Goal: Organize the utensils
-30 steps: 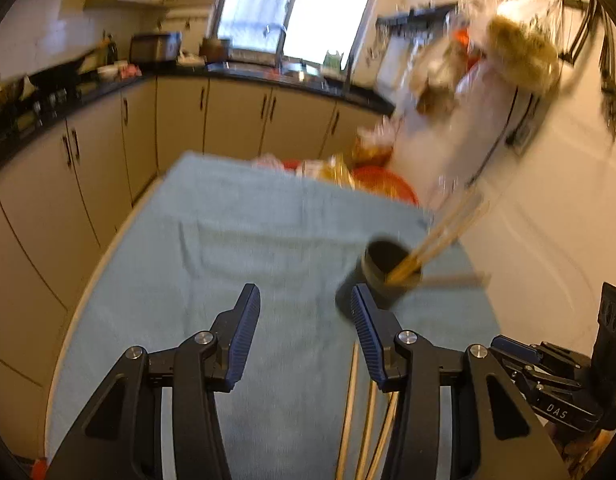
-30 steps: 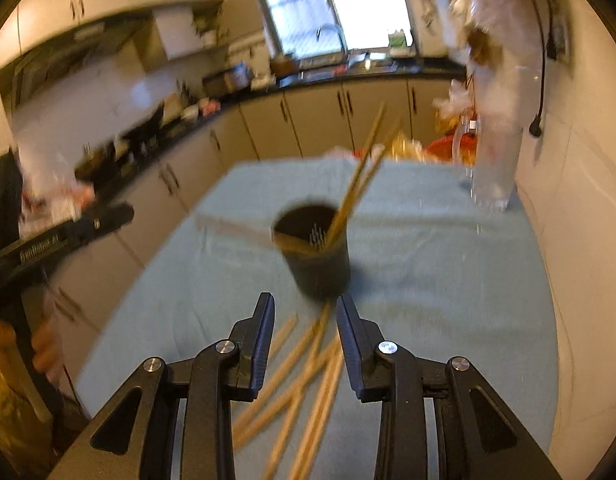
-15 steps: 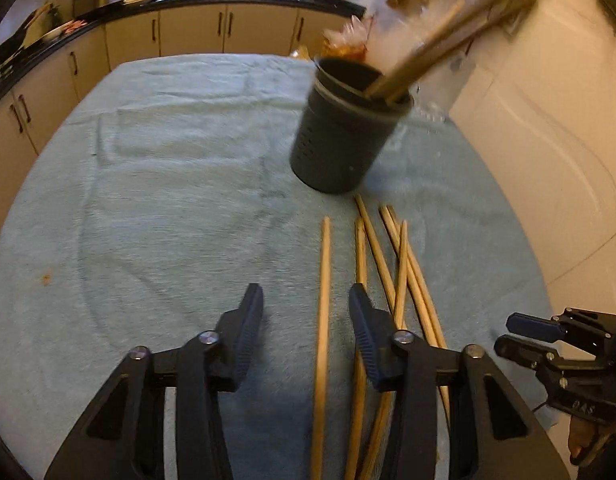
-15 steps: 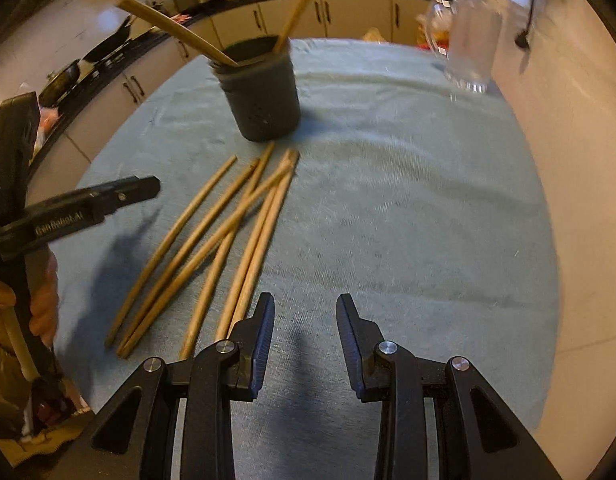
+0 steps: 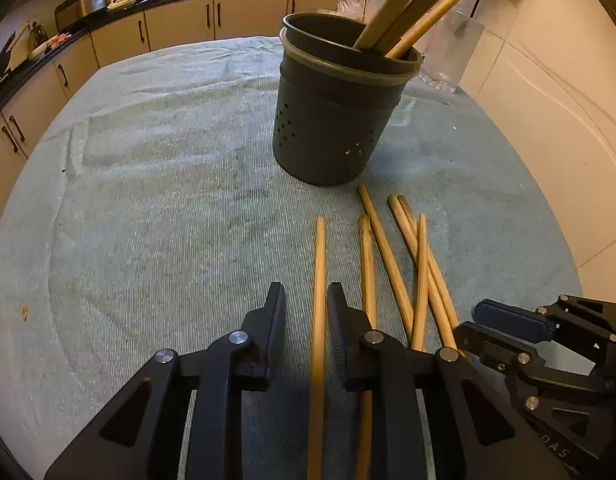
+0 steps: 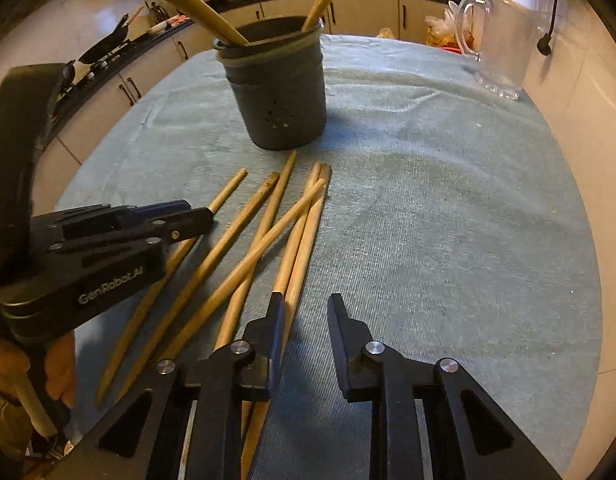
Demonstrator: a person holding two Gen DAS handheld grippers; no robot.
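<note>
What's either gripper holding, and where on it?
Nothing. Left gripper is open, straddling the leftmost chopstick near mid-length; right gripper is open and empty.

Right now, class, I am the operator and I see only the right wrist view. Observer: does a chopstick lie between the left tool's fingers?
Observer: Yes. In the left wrist view the leftmost chopstick runs lengthwise through the open gap of the left tool.
Operator: Is it centred in that gap?
Observer: No. It lies nearer the tool's right finger, and neither finger looks closed on it.
</note>
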